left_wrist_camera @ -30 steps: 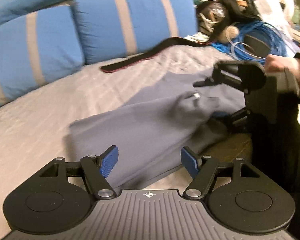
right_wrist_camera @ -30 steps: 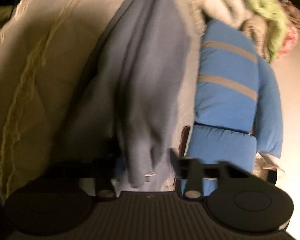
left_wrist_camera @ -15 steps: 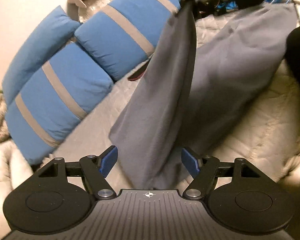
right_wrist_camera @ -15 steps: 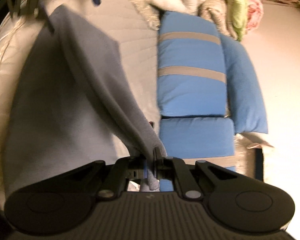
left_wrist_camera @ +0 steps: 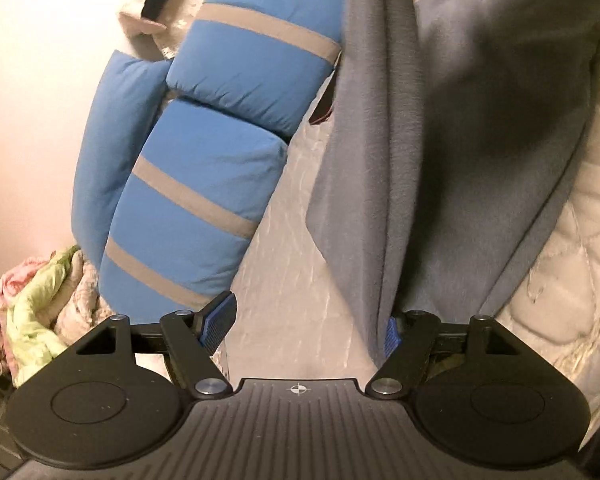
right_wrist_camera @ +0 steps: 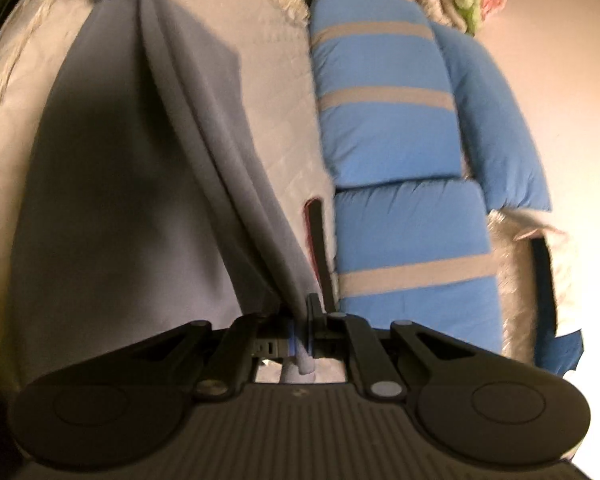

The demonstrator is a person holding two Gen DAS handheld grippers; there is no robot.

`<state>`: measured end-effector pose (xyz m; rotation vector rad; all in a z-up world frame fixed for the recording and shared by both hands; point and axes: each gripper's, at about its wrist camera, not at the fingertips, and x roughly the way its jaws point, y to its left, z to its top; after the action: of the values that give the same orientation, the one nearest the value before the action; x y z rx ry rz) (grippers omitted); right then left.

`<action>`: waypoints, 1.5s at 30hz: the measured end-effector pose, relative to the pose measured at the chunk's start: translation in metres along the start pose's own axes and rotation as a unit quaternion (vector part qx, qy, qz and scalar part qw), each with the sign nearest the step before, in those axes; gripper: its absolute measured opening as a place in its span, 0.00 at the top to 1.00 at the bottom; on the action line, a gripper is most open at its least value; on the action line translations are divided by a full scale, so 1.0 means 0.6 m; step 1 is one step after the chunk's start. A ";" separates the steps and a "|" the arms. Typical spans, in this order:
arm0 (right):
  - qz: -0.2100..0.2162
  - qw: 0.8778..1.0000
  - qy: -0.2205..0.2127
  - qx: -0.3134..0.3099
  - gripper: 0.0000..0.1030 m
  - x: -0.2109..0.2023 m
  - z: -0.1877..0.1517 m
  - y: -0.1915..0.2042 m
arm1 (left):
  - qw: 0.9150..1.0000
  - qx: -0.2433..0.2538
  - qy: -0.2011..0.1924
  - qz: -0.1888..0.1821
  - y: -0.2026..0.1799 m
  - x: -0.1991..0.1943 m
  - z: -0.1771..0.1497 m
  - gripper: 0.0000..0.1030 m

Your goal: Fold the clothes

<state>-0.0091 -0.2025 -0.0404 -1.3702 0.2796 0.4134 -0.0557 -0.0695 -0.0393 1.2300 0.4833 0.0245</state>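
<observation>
Right tool (right_wrist_camera: pixel 300 340) pinches grey garment (right_wrist_camera: pixel 148 184) edge; left tool (left_wrist_camera: pixel 308 320) stands spread.
Fabric appears soft, light, limp: take hold at the hem, lower centre of frame.

L wrist cam: rolled, looks along fingers, close over bed (left_wrist_camera: pixel 284 216); pillows (left_wrist_camera: pixel 204 168) at 10 o'clock. R wrist cam: opposite end, pillows (right_wrist_camera: pixel 396 160) at 1 o'clock. Shared: garment (left_wrist_camera: pixel 440 140), pillows, bed.
</observation>
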 end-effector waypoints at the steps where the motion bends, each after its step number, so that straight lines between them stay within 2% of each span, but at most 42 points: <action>1: -0.013 1.000 0.004 0.002 0.95 0.005 -0.002 0.004 | 1.000 0.004 -0.004 0.001 0.001 -0.002 0.002 0.32; 3: -0.035 0.999 0.010 0.013 0.95 0.015 -0.005 0.011 | 1.000 0.009 -0.009 0.000 0.003 -0.003 0.006 0.32; 5: -0.022 0.999 0.027 0.020 0.95 0.022 -0.008 0.027 | 1.000 0.014 -0.013 -0.003 0.004 -0.003 0.009 0.32; 7: 0.032 0.998 0.048 -0.015 0.96 0.027 -0.010 0.065 | 1.000 0.024 -0.012 -0.010 0.000 0.002 0.008 0.32; 10: 0.109 0.992 0.059 -0.008 0.96 0.024 -0.012 0.092 | 0.999 0.043 -0.006 -0.025 -0.009 0.011 0.003 0.32; 14: 0.141 0.988 0.064 -0.005 0.96 0.020 -0.010 0.088 | 0.997 0.067 -0.003 -0.030 -0.025 0.011 -0.005 0.31; 18: 0.146 0.987 0.062 -0.010 0.95 0.013 -0.016 0.089 | 0.995 0.091 -0.004 -0.037 -0.037 0.017 -0.012 0.30; 19: 0.140 0.988 0.060 -0.009 0.94 0.011 -0.017 0.090 | 0.995 0.093 -0.004 -0.040 -0.039 0.019 -0.013 0.30; 20: 0.134 0.989 0.055 -0.007 0.72 0.006 -0.019 0.087 | 0.995 0.092 -0.004 -0.042 -0.039 0.021 -0.014 0.30; 21: 0.131 0.990 0.045 0.000 0.68 -0.003 -0.018 0.084 | 0.995 0.091 -0.004 -0.043 -0.038 0.023 -0.014 0.30; 23: 0.138 0.989 0.022 0.047 0.69 -0.025 -0.019 0.060 | 0.995 0.089 -0.004 -0.045 -0.038 0.025 -0.016 0.30; 24: 0.149 0.986 0.009 0.081 0.69 -0.035 -0.018 0.040 | 0.995 0.089 -0.004 -0.045 -0.039 0.025 -0.017 0.30; 26: 0.173 0.970 -0.025 0.170 0.69 -0.051 -0.021 -0.003 | 0.995 0.089 -0.006 -0.046 -0.041 0.025 -0.019 0.30; 28: 0.207 0.939 -0.041 0.272 0.69 -0.052 -0.030 -0.043 | 0.995 0.093 -0.007 -0.043 -0.046 0.024 -0.020 0.30; 30: 0.238 0.900 -0.057 0.359 0.69 -0.044 -0.046 -0.077 | 0.995 0.097 -0.007 -0.040 -0.049 0.023 -0.020 0.30; 31: 0.244 0.893 -0.056 0.375 0.71 -0.035 -0.049 -0.086 | 0.995 0.096 -0.007 -0.039 -0.049 0.023 -0.020 0.30; 32: 0.241 0.893 -0.046 0.377 0.79 -0.024 -0.050 -0.087 | 0.995 0.096 -0.007 -0.038 -0.049 0.022 -0.021 0.30; 33: 0.232 0.899 -0.031 0.370 0.87 -0.010 -0.047 -0.083 | 0.995 0.095 -0.008 -0.038 -0.050 0.022 -0.021 0.30; 36: 0.228 0.902 0.020 0.365 0.91 0.041 -0.045 -0.065 | 0.995 0.095 -0.008 -0.035 -0.054 0.022 -0.023 0.30; 37: 0.227 0.900 0.034 0.370 0.91 0.057 -0.049 -0.063 | 0.995 0.095 -0.008 -0.034 -0.055 0.021 -0.023 0.30; 38: 0.226 0.897 0.047 0.377 0.89 0.072 -0.053 -0.060 | 0.995 0.095 -0.008 -0.034 -0.055 0.022 -0.023 0.30; 39: 0.224 0.891 0.057 0.390 0.82 0.081 -0.060 -0.059 | 0.995 0.094 -0.008 -0.034 -0.055 0.022 -0.023 0.30; 42: 0.218 0.873 0.079 0.430 0.84 0.106 -0.082 -0.056 | 0.995 0.096 -0.011 -0.031 -0.058 0.022 -0.026 0.30; 45: 0.217 0.857 0.081 0.461 0.84 0.115 -0.097 -0.059 | 0.994 0.103 -0.015 -0.024 -0.062 0.020 -0.029 0.30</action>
<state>0.0714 -0.2566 -0.0493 -0.3759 0.8199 0.4458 -0.0603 -0.0637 -0.0815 1.4194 0.4984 -0.0860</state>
